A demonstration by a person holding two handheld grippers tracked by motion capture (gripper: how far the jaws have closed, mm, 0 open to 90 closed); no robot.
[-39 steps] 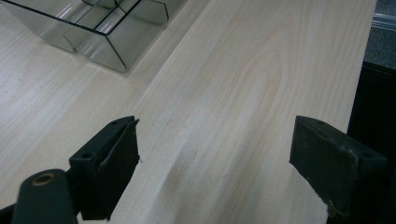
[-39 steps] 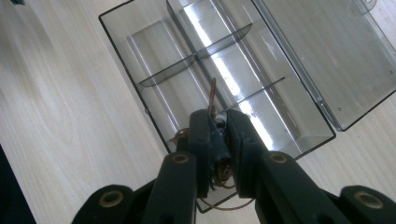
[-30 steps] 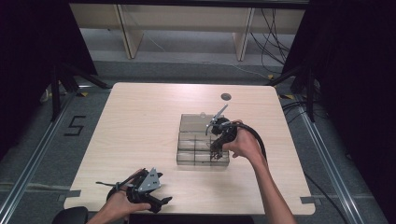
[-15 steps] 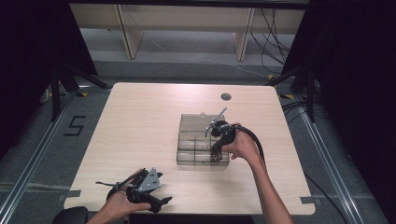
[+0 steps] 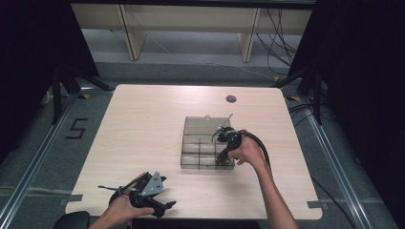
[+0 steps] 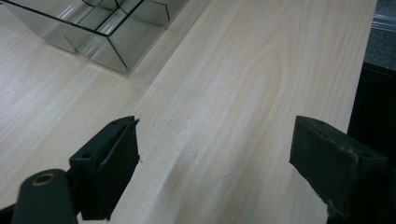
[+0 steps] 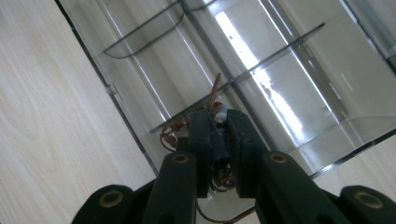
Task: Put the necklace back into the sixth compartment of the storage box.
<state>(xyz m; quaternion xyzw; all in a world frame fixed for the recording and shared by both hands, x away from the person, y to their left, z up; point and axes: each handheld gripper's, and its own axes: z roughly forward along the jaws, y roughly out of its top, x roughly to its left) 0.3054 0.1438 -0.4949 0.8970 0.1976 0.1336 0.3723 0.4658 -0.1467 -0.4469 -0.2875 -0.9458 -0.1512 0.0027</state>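
A clear plastic compartment box (image 5: 191, 143) stands right of the table's middle. My right gripper (image 5: 221, 159) points down into the box's near right corner. In the right gripper view its jaws (image 7: 218, 122) are shut on a small wired part (image 7: 220, 113) with thin brown-red wires (image 7: 169, 132), held over a compartment of the box (image 7: 280, 70) beside a divider. My left gripper (image 5: 165, 196) rests low at the table's front left edge. It is open in its own view (image 6: 215, 154), with bare wood between the jaws. A corner of the box (image 6: 107, 37) shows at the upper left there.
The light wooden table (image 5: 143, 124) has a dark round hole (image 5: 231, 98) near its far edge. A cable trails from the right gripper along the forearm (image 5: 267, 157). The table's edge and dark floor (image 6: 373, 56) lie just right of the left gripper.
My right gripper has moved a little toward the near side of the box and lower into it with the part. The left gripper has stayed in place.
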